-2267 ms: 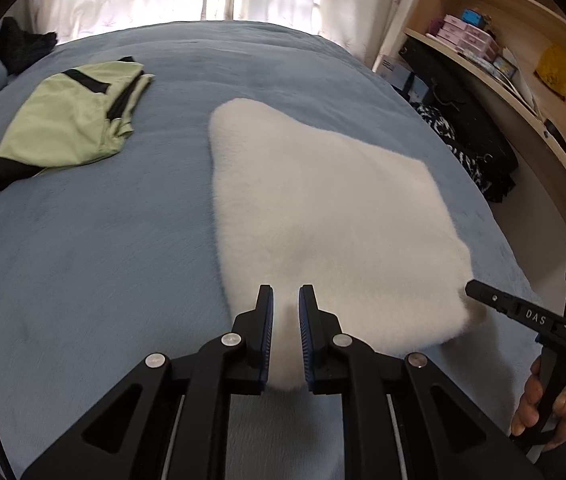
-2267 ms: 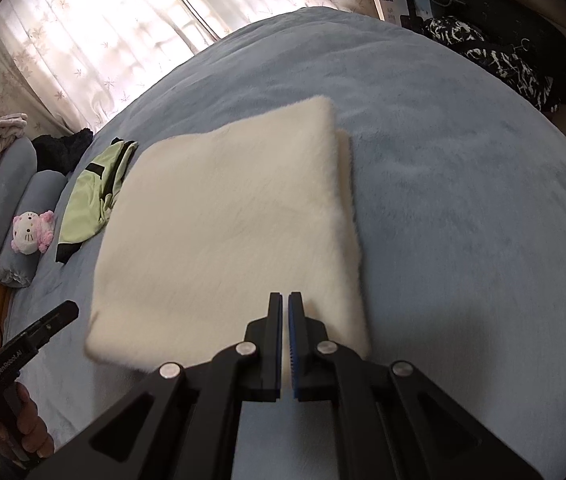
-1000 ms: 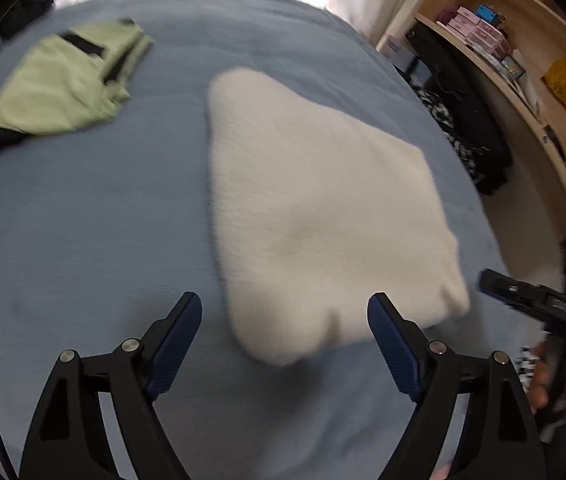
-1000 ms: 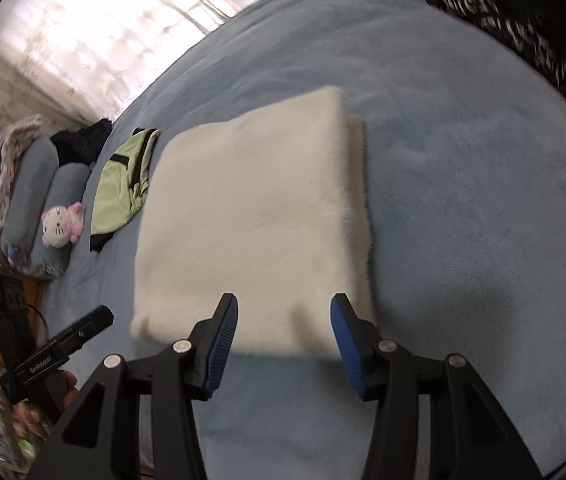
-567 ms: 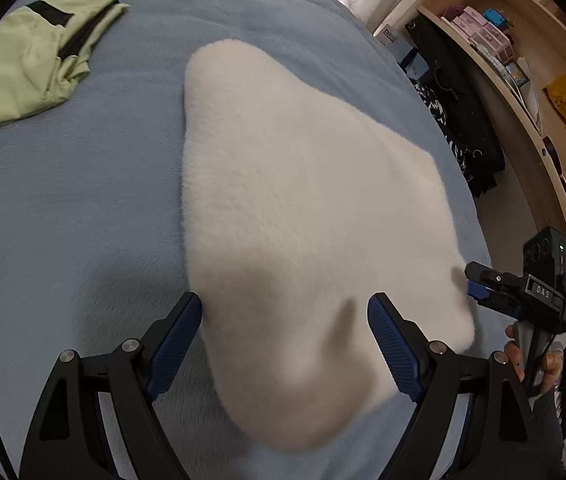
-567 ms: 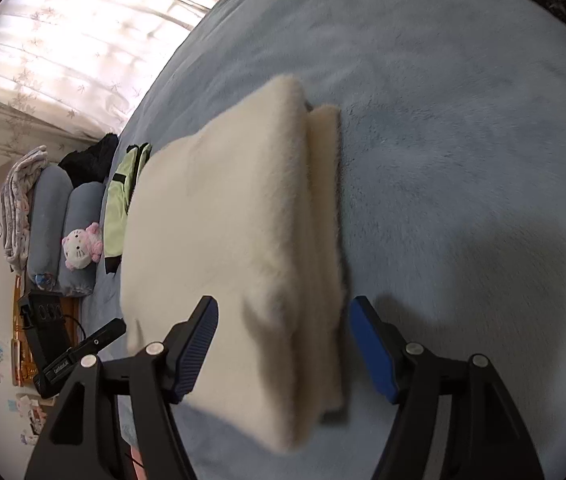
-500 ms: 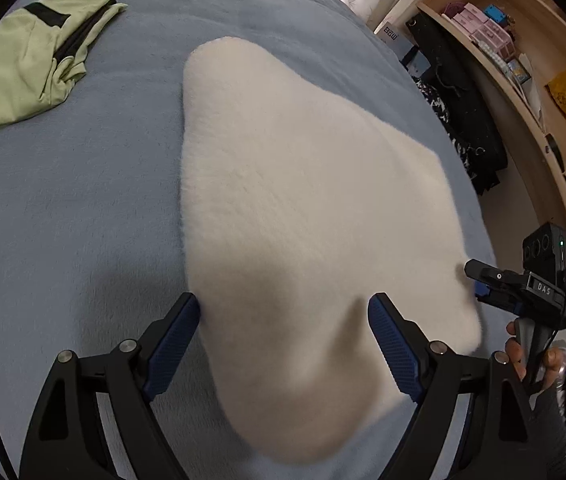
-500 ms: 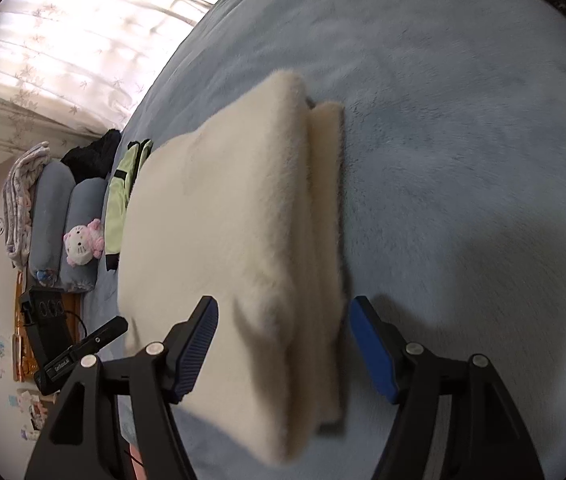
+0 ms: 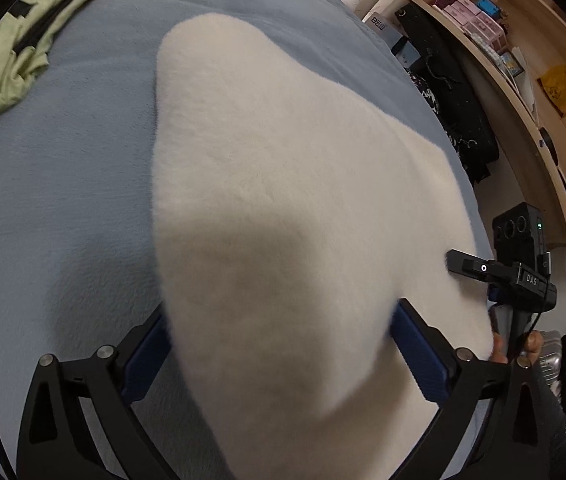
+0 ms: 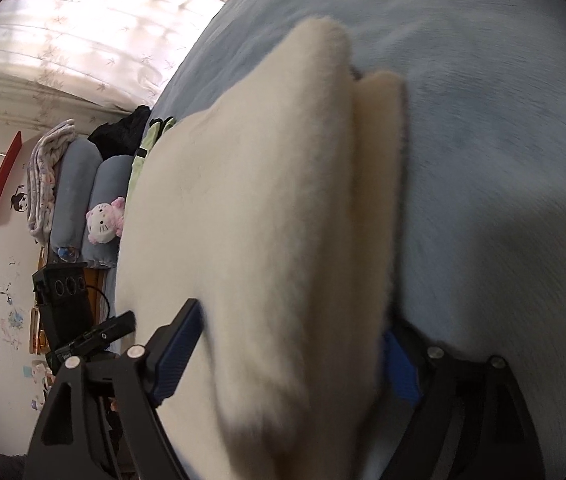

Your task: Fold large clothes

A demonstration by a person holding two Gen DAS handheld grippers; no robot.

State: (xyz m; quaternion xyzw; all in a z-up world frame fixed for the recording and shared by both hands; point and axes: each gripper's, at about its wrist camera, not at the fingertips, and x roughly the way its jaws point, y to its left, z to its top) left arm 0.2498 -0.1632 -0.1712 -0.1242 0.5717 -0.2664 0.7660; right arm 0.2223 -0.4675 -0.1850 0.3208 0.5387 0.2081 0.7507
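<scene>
A thick cream fleece garment (image 9: 283, 168) lies folded on the blue bed cover (image 9: 55, 184). Its near left corner sits between the wide jaws of my left gripper (image 9: 283, 354), which are opening; the blue pads (image 9: 145, 354) flank the fleece without squeezing it. In the right wrist view the garment (image 10: 243, 208) shows two stacked layers along its right edge. My right gripper (image 10: 289, 360) straddles the near right corner, jaws opening, and the fleece hides part of the right pad (image 10: 401, 368).
A folded green garment (image 9: 11, 52) lies at the bed's far left. Grey pillows (image 10: 95, 184) and a pink plush toy (image 10: 103, 220) sit by the wall. Wooden shelves (image 9: 523, 60) and black bags (image 9: 455, 92) stand right of the bed.
Both grippers went from shut to wide open and dropped forward onto the garment's near edge. Its near corners now sit between the jaws.
</scene>
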